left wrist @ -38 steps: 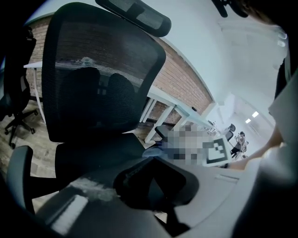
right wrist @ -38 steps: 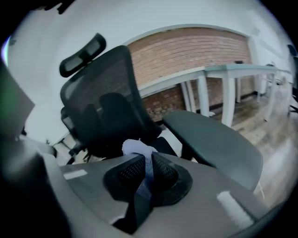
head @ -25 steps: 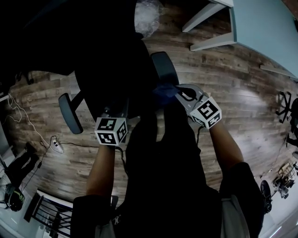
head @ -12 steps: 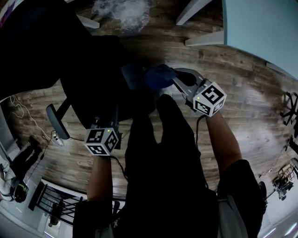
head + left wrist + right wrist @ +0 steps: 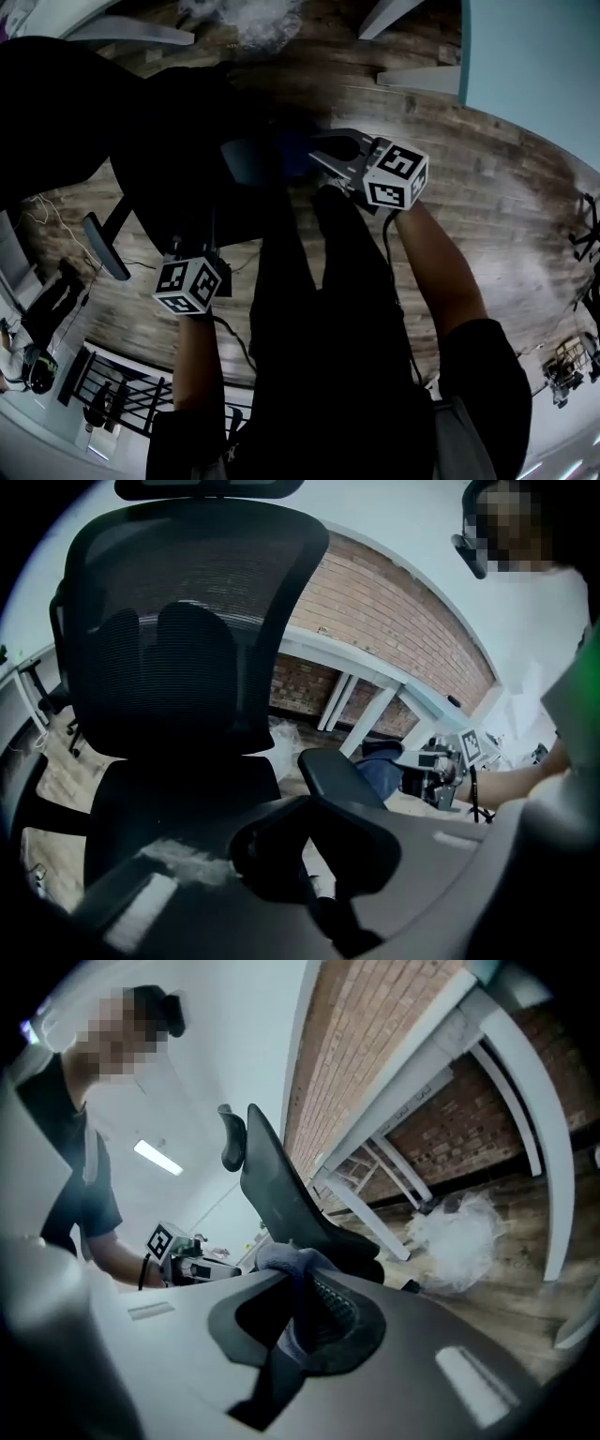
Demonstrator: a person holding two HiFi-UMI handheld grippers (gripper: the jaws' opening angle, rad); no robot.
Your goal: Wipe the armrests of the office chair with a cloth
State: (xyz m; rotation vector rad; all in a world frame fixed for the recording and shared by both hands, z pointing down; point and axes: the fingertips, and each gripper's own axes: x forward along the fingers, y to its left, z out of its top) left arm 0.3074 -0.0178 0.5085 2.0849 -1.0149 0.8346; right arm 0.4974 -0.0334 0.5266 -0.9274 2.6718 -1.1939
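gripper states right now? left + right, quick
Left hand-held gripper: closed, nothing between its jaws.
Right hand-held gripper: closed on the blue cloth.

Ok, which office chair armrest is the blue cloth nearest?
The dark padded armrest at the head view's centre, beside the blue cloth in the right gripper; the other armrest sits far left.

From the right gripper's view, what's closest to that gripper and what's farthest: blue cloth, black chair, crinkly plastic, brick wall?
1. Soft blue cloth, pinched in the right gripper's shut jaws.
2. Black office chair, just beyond, left of centre.
3. Crumpled clear plastic, on the floor, right.
4. Red brick wall, behind everything.
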